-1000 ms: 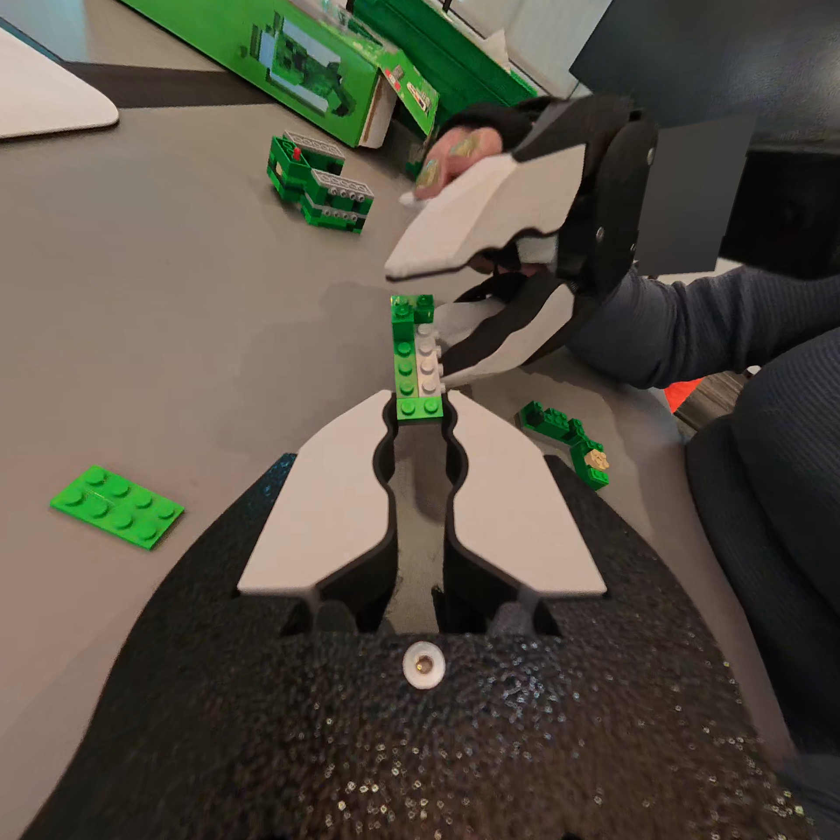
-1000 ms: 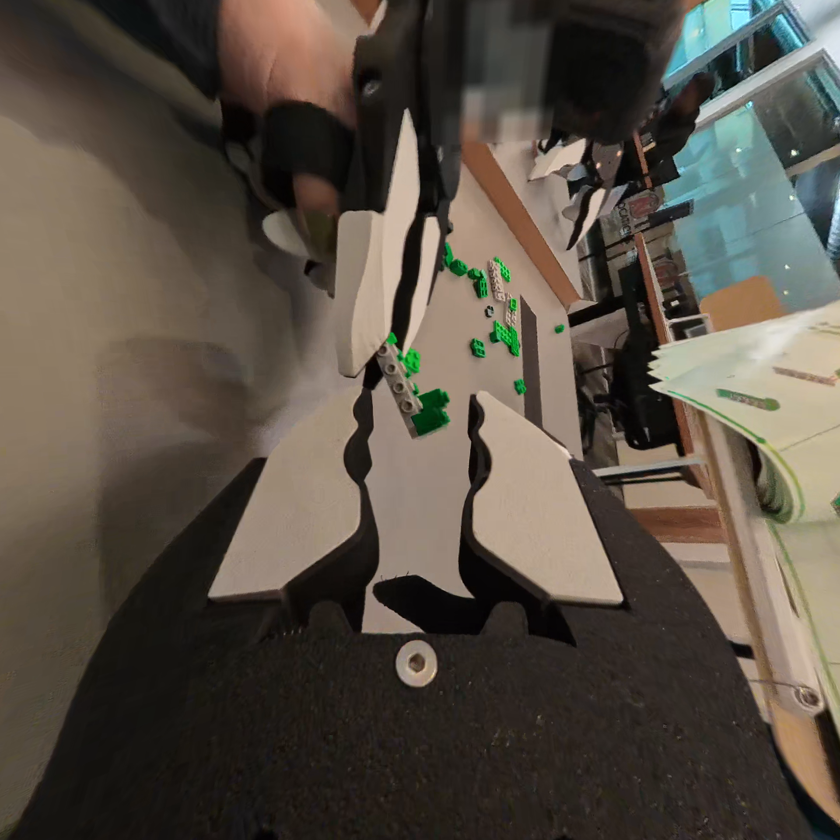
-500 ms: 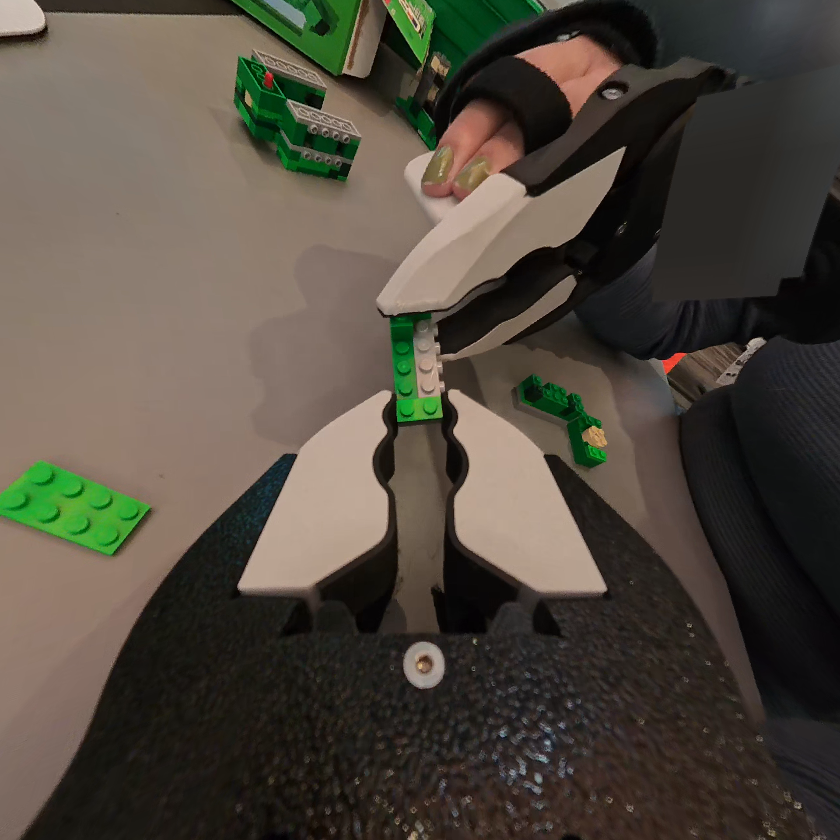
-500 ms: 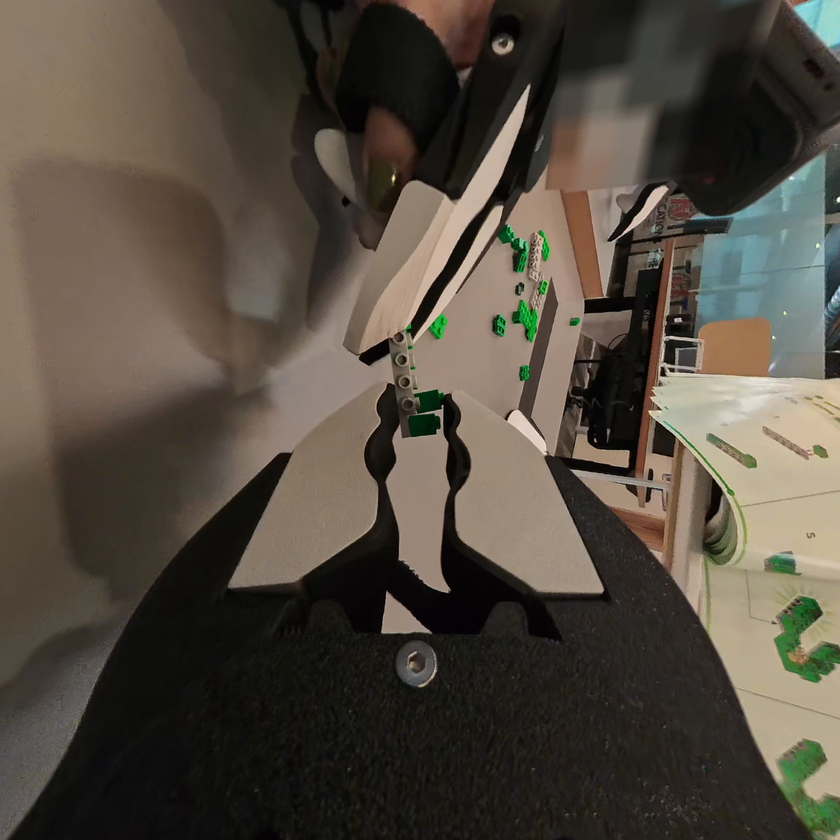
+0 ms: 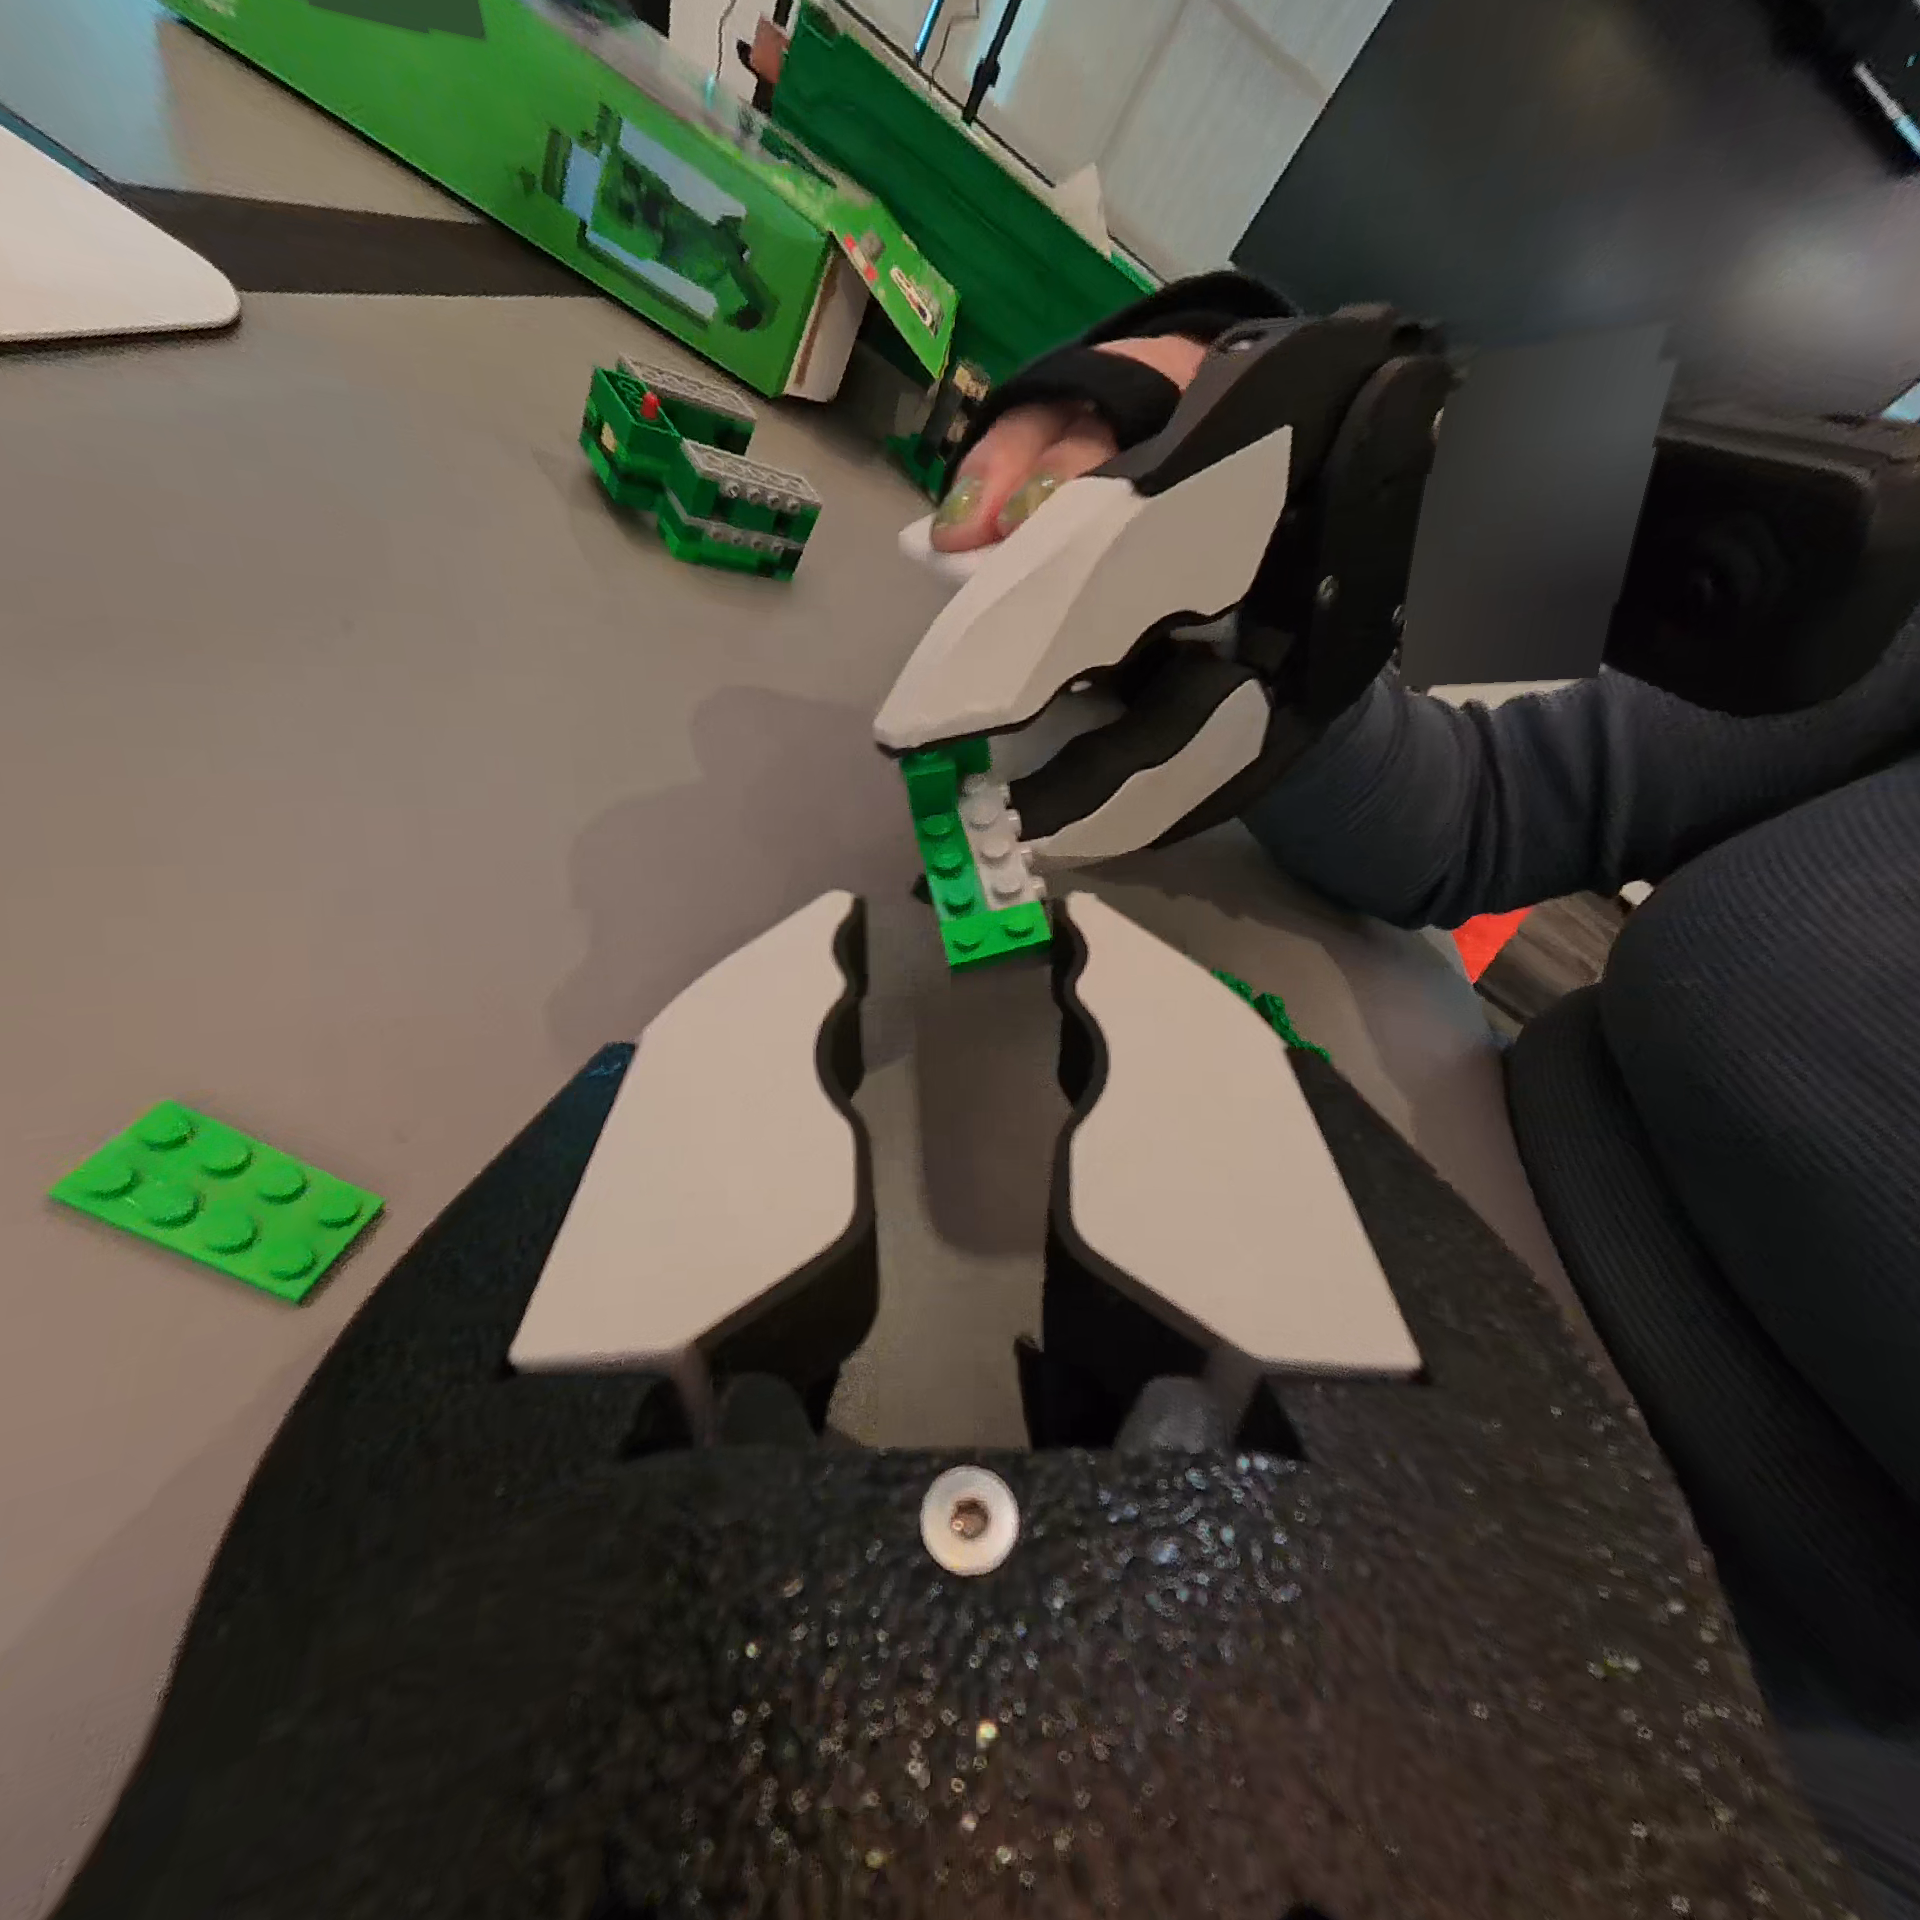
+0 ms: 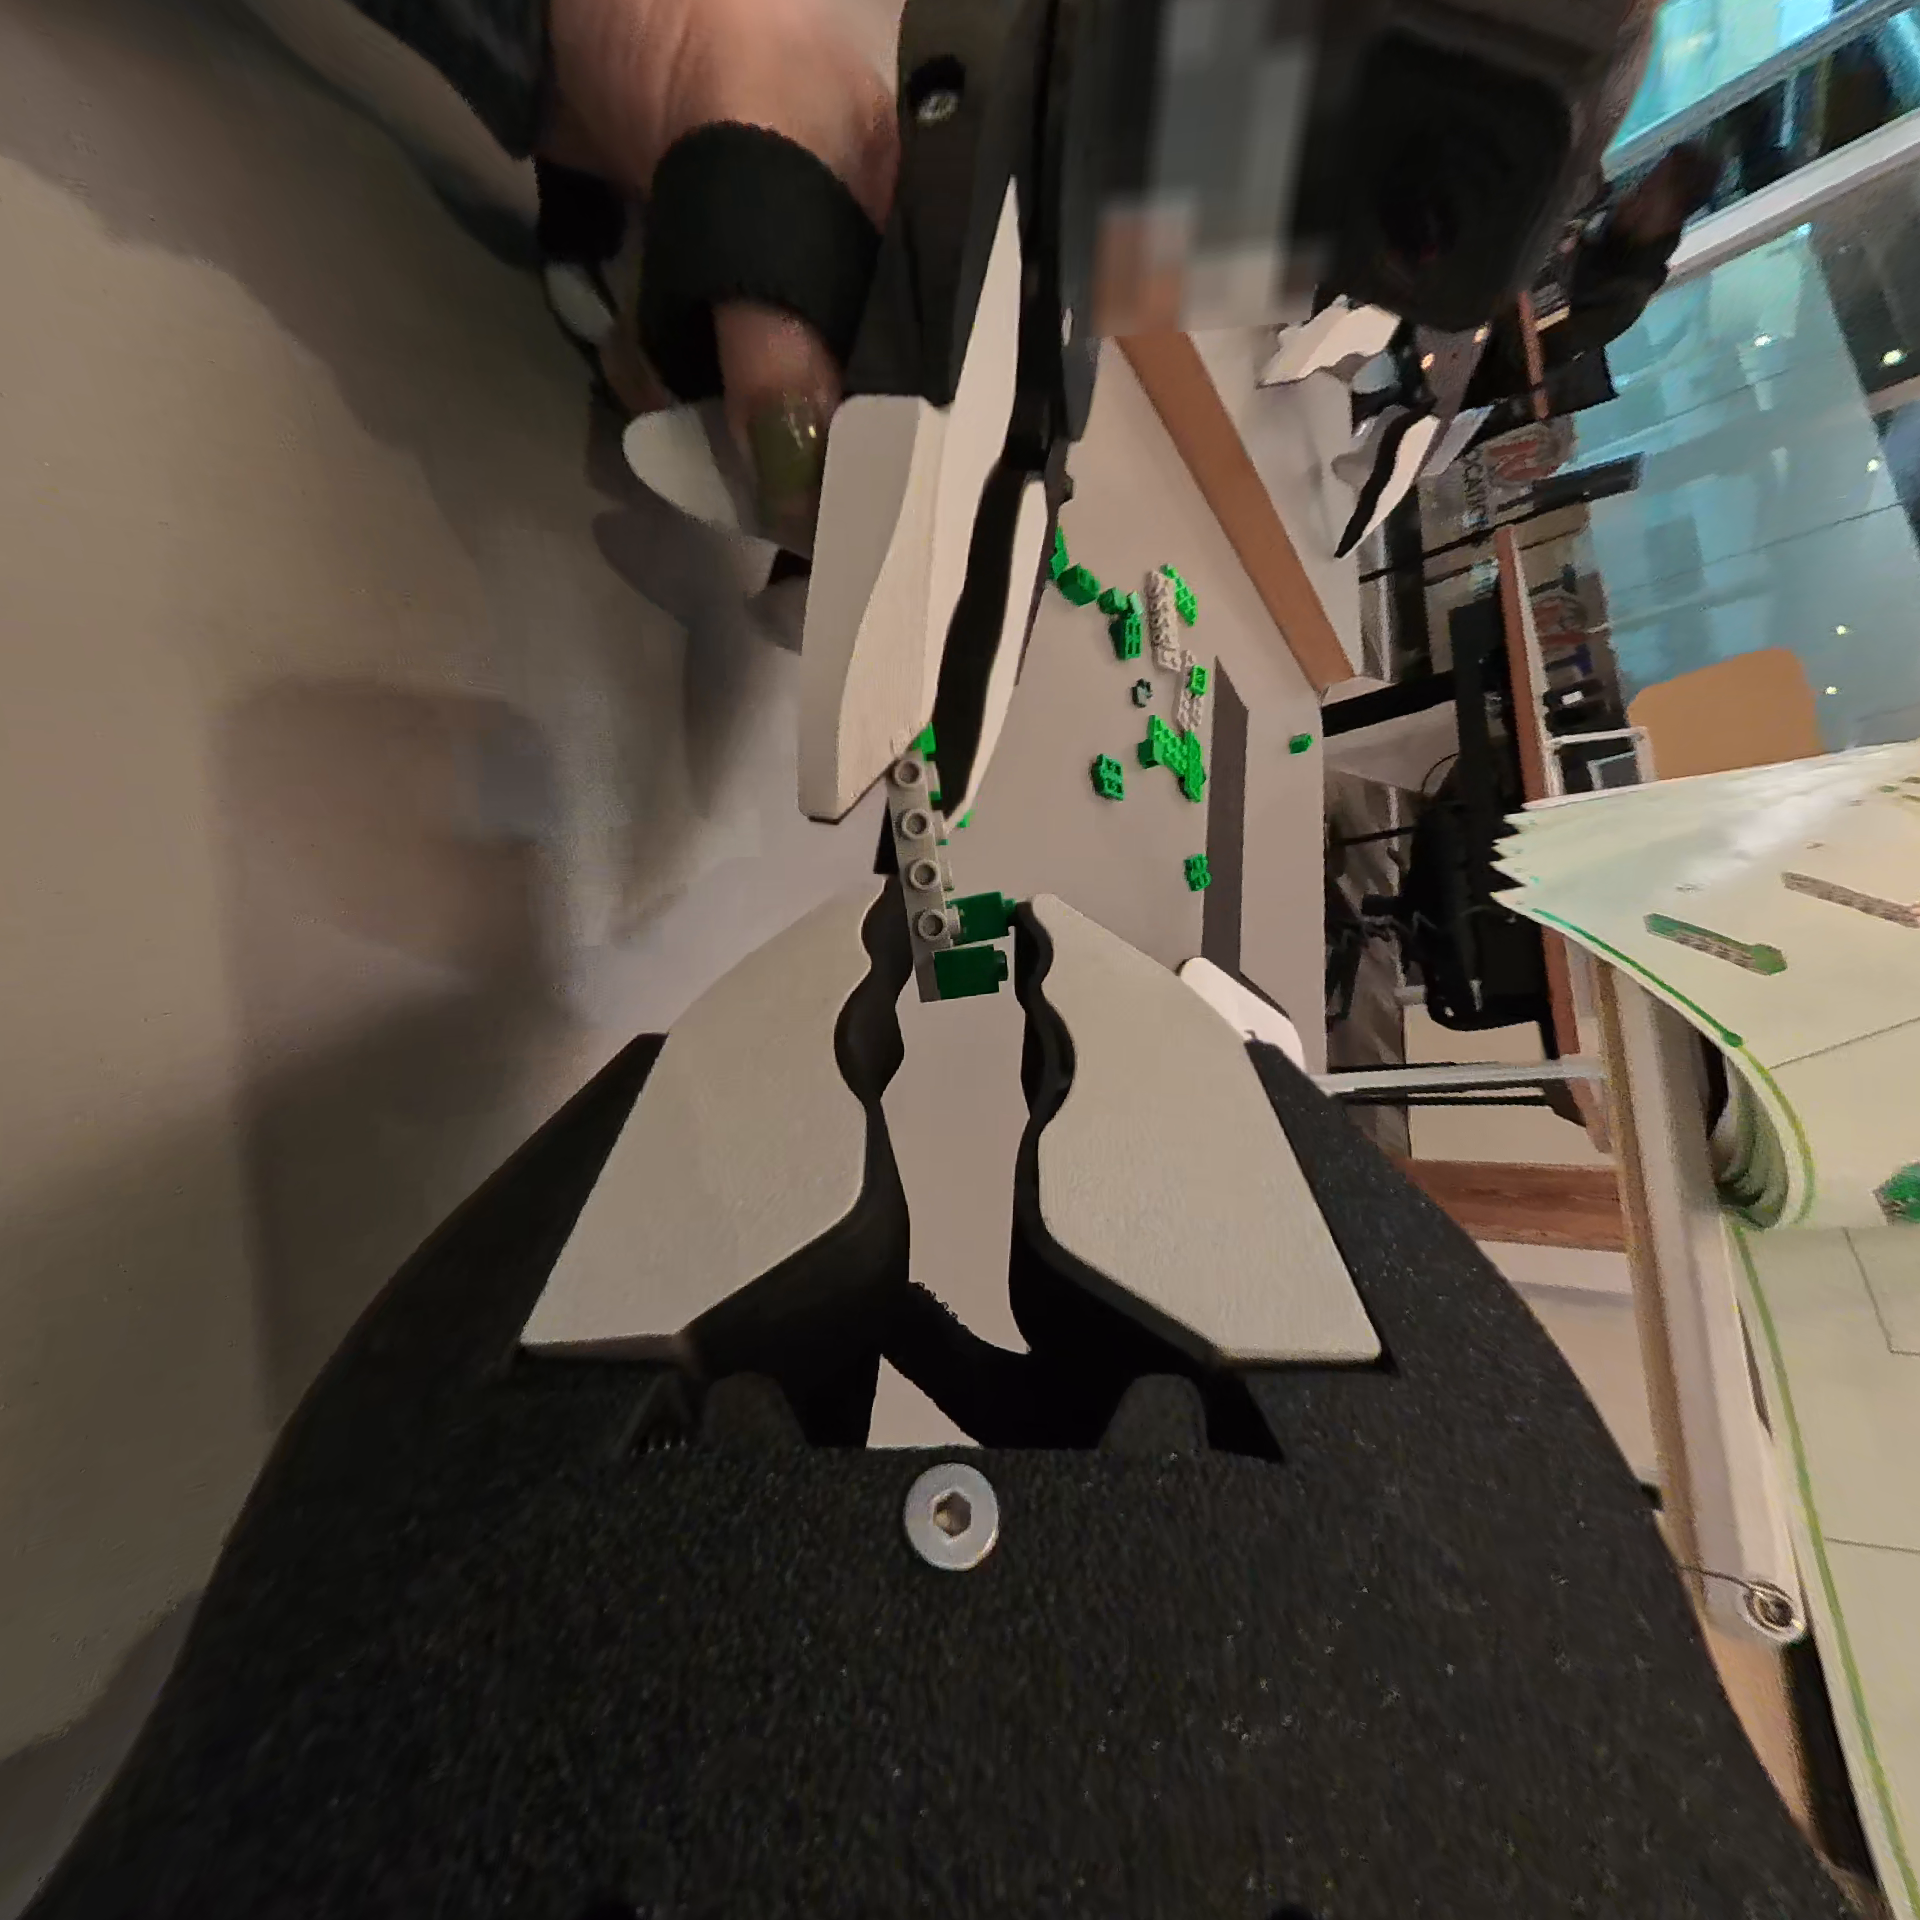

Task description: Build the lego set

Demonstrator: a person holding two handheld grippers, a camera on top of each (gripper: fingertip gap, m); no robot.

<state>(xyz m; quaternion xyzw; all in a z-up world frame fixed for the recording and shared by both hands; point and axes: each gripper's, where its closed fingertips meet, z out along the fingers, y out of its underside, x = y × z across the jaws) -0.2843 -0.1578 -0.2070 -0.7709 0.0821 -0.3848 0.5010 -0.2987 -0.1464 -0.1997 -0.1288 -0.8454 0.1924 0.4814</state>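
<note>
While it hangs clear of the worktop (image 5: 364, 779), brick strip (image 5: 971, 862): a green row beside a grey row of studs, one end among each tool's fingers.
Right gripper (image 5: 966, 790): fingers clenched on the strip's far end, one on the green top, one against the grey side; its own view (image 6: 951, 925) shows the grey holed beam and green studs pinched between the tips.
Left gripper (image 5: 956, 914): fingers released and spread wider than the strip; the near green end sits between the tips, close to the right-hand one.
Hand (image 5: 1023, 457): in a black strap, on the right tool's handle.
Green plate (image 5: 213, 1200): flat on the worktop, well apart to the left.
Partial build (image 5: 696, 488): green with grey beams, near the box.
Box (image 5: 623, 197): green carton lying open-ended; its print is blurred, unreadable.
Loose bricks (image 6: 1164, 675): green and pale, scattered on the far worktop.
Booklet (image 6: 1714, 935): pale green pages with brick drawings, at the right edge.
</note>
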